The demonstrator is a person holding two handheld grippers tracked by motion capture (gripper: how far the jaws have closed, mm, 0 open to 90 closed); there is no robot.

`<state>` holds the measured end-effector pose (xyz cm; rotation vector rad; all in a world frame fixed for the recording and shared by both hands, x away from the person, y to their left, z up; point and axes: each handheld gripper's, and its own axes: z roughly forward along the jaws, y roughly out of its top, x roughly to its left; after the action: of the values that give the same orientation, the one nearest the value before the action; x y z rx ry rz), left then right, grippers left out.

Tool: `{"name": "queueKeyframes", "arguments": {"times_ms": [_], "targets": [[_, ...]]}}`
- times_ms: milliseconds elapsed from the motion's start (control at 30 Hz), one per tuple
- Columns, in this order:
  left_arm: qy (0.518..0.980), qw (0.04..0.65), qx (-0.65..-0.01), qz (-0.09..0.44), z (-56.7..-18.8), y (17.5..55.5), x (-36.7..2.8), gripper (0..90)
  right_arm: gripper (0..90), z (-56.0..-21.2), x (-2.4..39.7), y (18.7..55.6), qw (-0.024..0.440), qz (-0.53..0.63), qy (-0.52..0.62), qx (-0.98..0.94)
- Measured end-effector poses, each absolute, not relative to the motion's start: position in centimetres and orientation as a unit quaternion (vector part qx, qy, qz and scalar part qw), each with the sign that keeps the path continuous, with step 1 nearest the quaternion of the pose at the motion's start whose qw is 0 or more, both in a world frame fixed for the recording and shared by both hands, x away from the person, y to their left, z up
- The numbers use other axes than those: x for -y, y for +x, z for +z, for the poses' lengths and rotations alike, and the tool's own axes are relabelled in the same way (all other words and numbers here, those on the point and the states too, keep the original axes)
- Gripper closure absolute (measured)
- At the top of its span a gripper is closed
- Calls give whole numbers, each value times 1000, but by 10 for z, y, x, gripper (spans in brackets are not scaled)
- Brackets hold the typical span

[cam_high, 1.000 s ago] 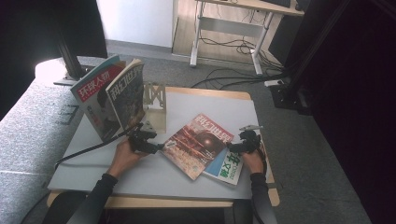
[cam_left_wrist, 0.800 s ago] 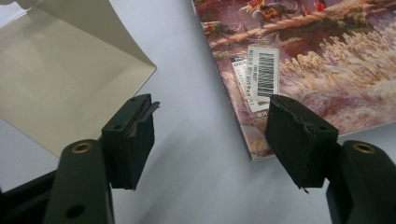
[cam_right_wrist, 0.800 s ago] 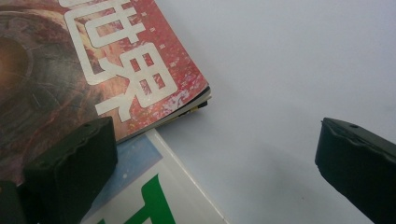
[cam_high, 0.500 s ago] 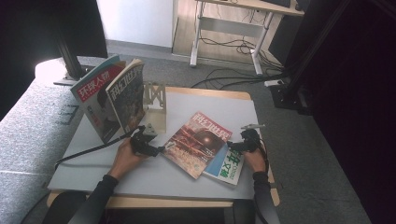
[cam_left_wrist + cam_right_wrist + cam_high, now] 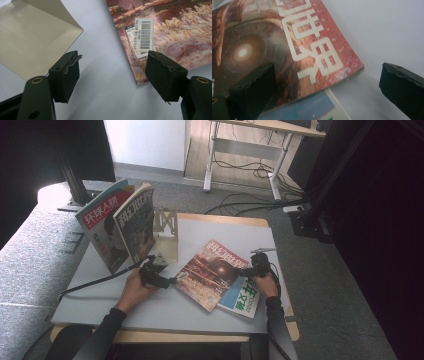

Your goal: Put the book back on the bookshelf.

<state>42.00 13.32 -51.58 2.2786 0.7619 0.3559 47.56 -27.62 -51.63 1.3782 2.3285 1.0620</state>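
A: Red glossy magazine (image 5: pixel 212 274) with large pale characters lies flat near the middle of the grey-topped desk (image 5: pixel 100 290), seen from the high view. It lies on top of a blue and white magazine (image 5: pixel 246 299), which shows at its lower right.

B: And the grippers in that view?

A: The left gripper (image 5: pixel 167 281) is just at the left edge of the red magazine, and the right gripper (image 5: pixel 248 271) is at the right edge. Behind the left one stands a cream metal bookend (image 5: pixel 167 232), and two upright magazines (image 5: pixel 120 227) lean beside it.

B: What does the left gripper view give?

A: There the left gripper (image 5: pixel 112 75) has its fingers (image 5: pixel 65 75) well apart, and they have just been opening. Nothing is pressed between them. The corner of the red magazine (image 5: pixel 170 32), with a white barcode label (image 5: pixel 145 35), lies close to the right finger. The cream bookend (image 5: pixel 32 37) is at the upper left.

B: And the right gripper view?

A: The right gripper (image 5: pixel 327 85) also has its fingers (image 5: pixel 254 87) wide apart. The corner of the red magazine (image 5: pixel 294 45) lies between them on the desk, but they do not clamp it. The blue and white magazine (image 5: pixel 307 110) shows under that corner.
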Motion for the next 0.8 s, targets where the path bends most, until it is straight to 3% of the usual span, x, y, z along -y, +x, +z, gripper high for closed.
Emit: {"name": "queueKeyframes", "arguments": {"times_ms": [267,467,800], "targets": [[879,351,-292,139,-516,419,-133,279,15,-520,272,488,81,374,473,-794],[878,352,-293,137,-516,419,-134,281,79,-521,271,488,47,387,471,-791],[866,377,-310,110,-521,422,-140,280,216,-511,273,486,61,382,481,-787]]}}
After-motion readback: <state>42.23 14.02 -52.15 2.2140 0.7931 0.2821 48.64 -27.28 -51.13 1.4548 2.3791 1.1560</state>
